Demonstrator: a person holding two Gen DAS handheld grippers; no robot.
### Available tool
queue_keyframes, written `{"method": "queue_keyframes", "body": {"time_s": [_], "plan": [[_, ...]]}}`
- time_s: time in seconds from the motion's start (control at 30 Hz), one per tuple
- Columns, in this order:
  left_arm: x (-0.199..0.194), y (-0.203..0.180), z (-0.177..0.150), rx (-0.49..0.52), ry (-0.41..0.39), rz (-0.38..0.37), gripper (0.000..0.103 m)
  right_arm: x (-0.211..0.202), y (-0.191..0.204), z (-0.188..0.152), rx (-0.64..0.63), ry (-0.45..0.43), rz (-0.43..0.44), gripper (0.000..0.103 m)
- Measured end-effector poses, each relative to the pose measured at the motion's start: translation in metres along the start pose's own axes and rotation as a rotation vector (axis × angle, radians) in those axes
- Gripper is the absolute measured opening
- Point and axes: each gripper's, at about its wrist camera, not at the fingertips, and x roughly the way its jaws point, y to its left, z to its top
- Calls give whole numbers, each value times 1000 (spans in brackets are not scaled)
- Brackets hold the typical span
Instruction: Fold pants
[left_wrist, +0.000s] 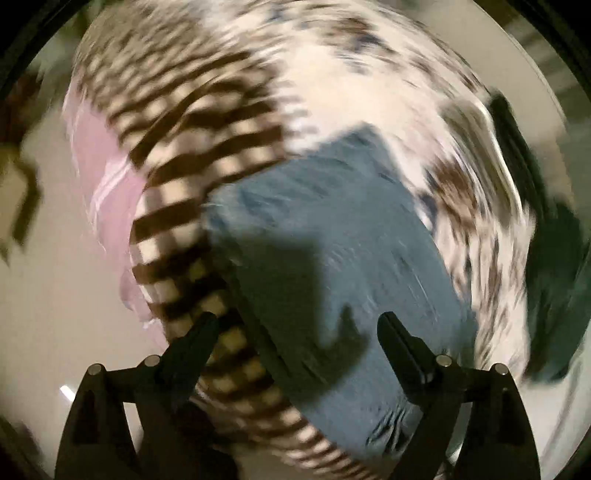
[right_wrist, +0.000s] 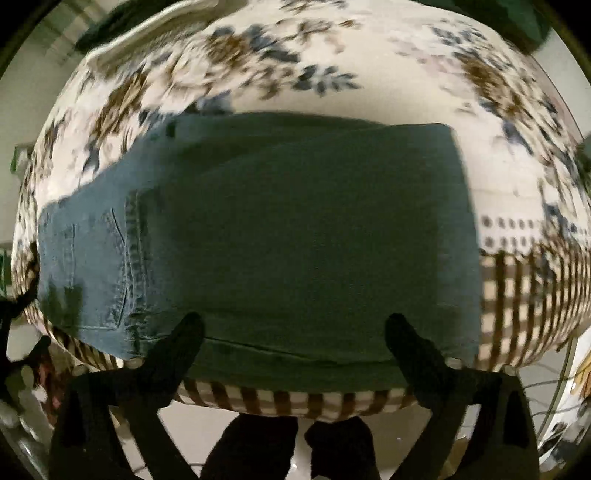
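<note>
The blue denim pants lie folded into a broad rectangle on the cloth-covered table, pocket seams at their left end. My right gripper hangs straight above their near edge, open, nothing between its fingers. In the blurred left wrist view the pants show as a blue slab running from the middle to the bottom. My left gripper is open above them, with its left finger over the checked cloth and its right finger over the denim. Neither gripper holds any fabric.
A floral cloth covers the tabletop, with a brown-and-white checked cloth along its near and right edges. A pink fabric lies beside the checked cloth. Something dark green is at the right. Pale floor lies below the table edge.
</note>
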Motion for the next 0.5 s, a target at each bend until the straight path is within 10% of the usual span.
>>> {"method": "queue_keyframes", "body": {"time_s": [0.13,0.5], "plan": [[34,23,23,-90,12,-74,56,18,23,7,-40,17,-39,89],[28,71,2,-219,-64,-336,35,54,57,17,16,106,-66,89]]}}
